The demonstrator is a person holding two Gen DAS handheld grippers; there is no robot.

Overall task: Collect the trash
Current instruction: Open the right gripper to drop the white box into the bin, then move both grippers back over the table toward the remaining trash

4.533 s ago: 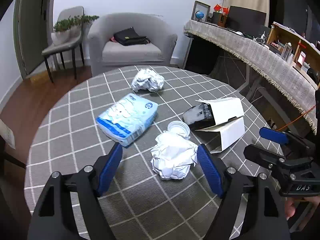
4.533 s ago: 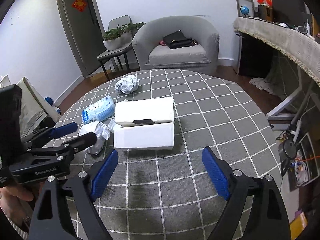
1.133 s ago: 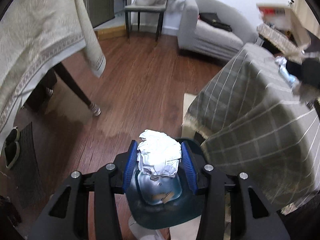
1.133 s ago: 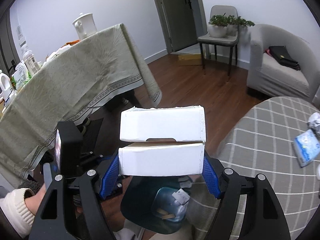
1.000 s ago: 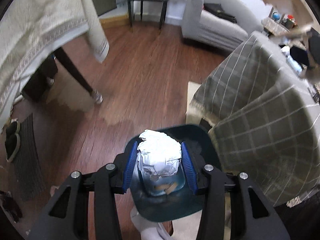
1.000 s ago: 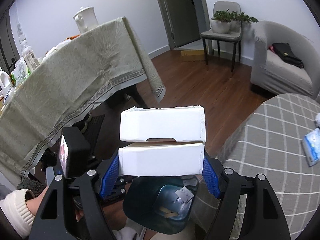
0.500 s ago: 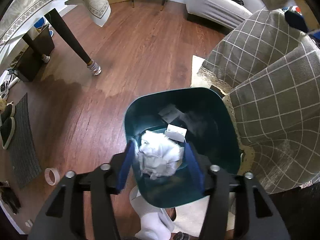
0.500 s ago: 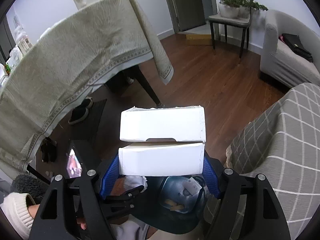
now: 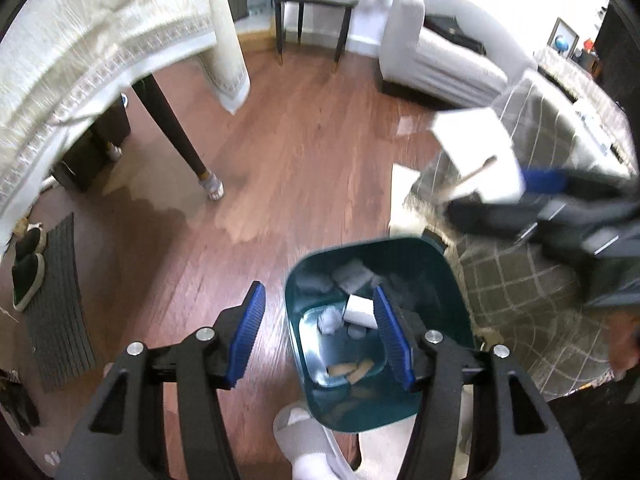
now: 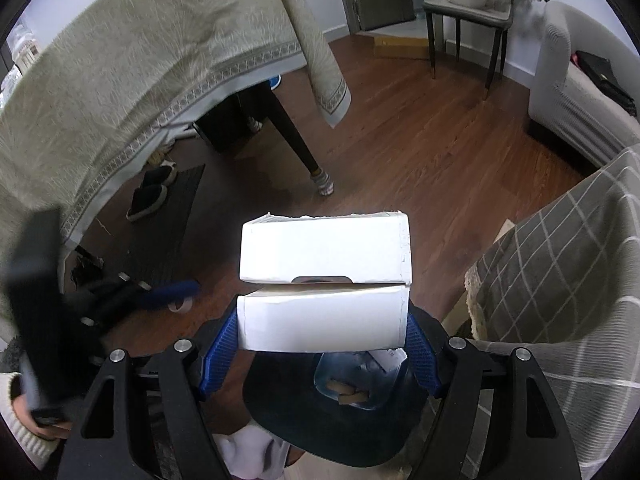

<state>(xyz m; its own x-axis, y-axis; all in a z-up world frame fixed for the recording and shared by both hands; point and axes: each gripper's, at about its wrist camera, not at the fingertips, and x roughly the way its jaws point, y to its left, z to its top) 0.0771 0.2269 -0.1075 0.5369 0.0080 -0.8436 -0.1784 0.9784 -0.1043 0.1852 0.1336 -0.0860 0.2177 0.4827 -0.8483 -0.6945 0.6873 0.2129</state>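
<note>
My left gripper [image 9: 320,336] is spread with nothing between its blue pads [image 9: 248,334]; it points steeply down beside the near-left rim of the bin [image 9: 452,292], its right pad over the bin's mouth and its left pad over bare floor [image 9: 312,152]. Inside the bin, a paper wad [image 9: 330,319] lies on the bottom next to a small white scrap [image 9: 360,312], with tan bits nearer me.

My right gripper [image 10: 318,350] is pinching the box [image 10: 324,284]: both pads press on the short ends of its lower half. The box's long axis runs crosswise, from pad to pad, and its broad white face looks toward the camera. The upper flap stands slightly apart from the lower part, with a thumb notch at the seam. The box hangs above the bin's far rim, not yet inside; in the right view the bin [image 10: 280,412] shows just beneath it.

From the left view the box [image 9: 476,156] sits up and right of the bin, blurred. A checked cloth [image 9: 516,300] drapes right of the bin. A white-socked foot [image 9: 304,436] stands against the bin's near side. A pale tablecloth [image 10: 140,60] hangs well left of the bin.
</note>
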